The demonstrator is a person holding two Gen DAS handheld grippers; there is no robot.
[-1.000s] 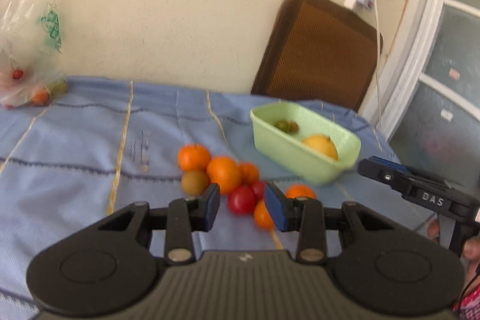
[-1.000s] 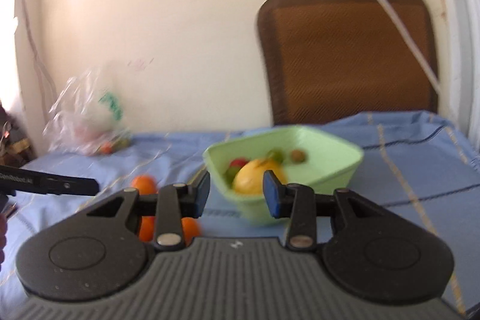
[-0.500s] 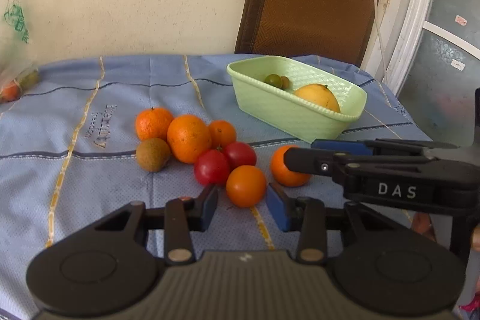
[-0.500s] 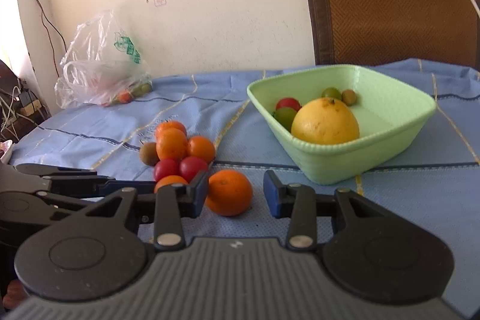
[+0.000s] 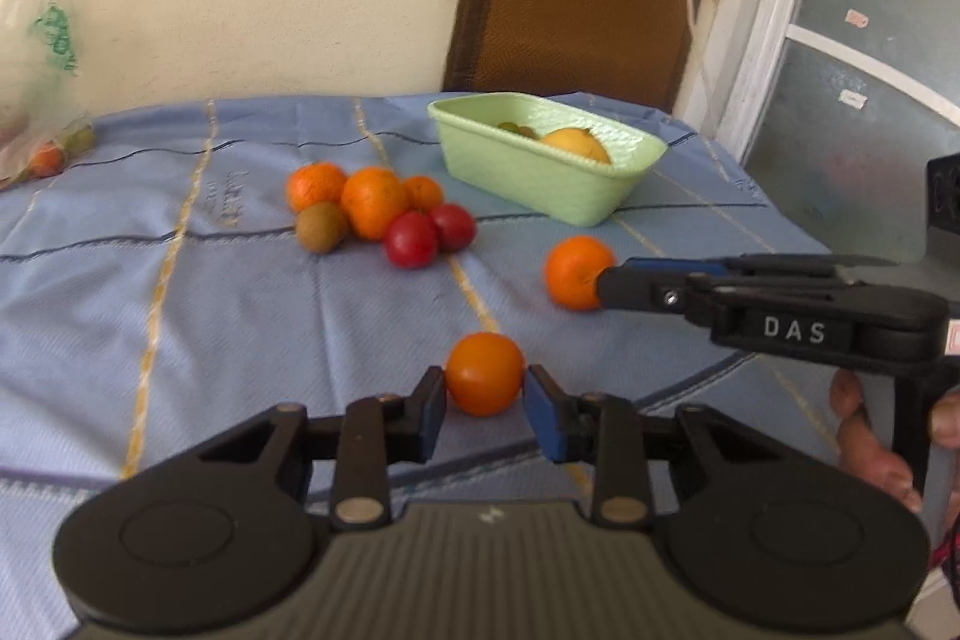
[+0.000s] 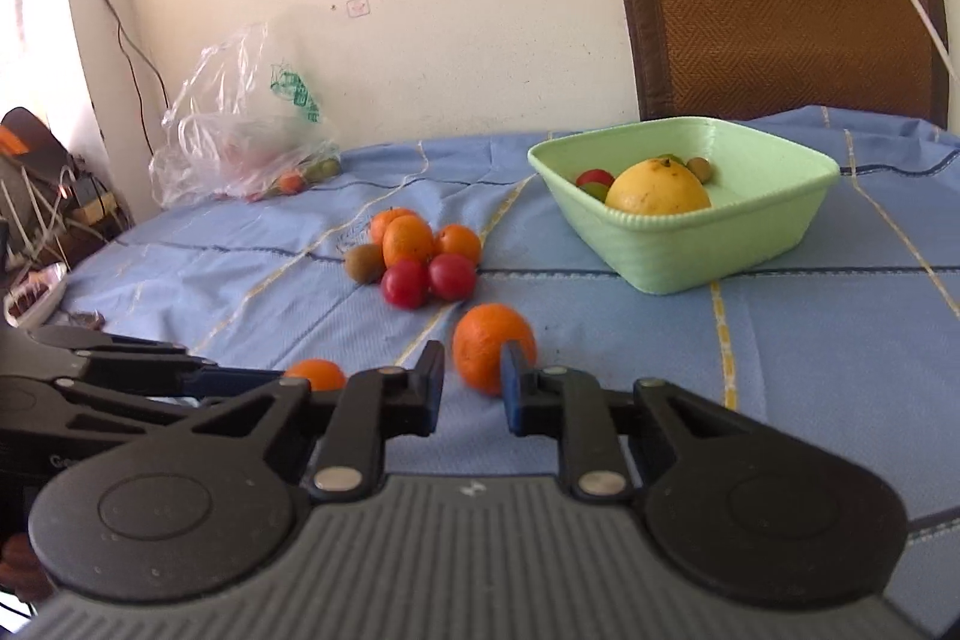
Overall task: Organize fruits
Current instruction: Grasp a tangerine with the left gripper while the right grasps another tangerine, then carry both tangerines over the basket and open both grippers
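Two oranges are gripped, one per gripper: the left gripper (image 5: pixel 483 399) has just closed on the small orange (image 5: pixel 485 371), the right gripper (image 6: pixel 472 377) on the bigger orange (image 6: pixel 487 347), both low over the blue tablecloth (image 5: pixel 240 310), near the green basket (image 6: pixel 720 244). Round fruit, no long axis.

Orange tangerines (image 5: pixel 485 373), 2 red tomatoes (image 5: pixel 411 239), pale-green basket (image 5: pixel 528 172), blue yellow-striped tablecloth (image 5: pixel 180 280).

Both wrist views face forward – sharing basket (image 5: pixel 528 172); fruit pile (image 6: pixel 420 256).
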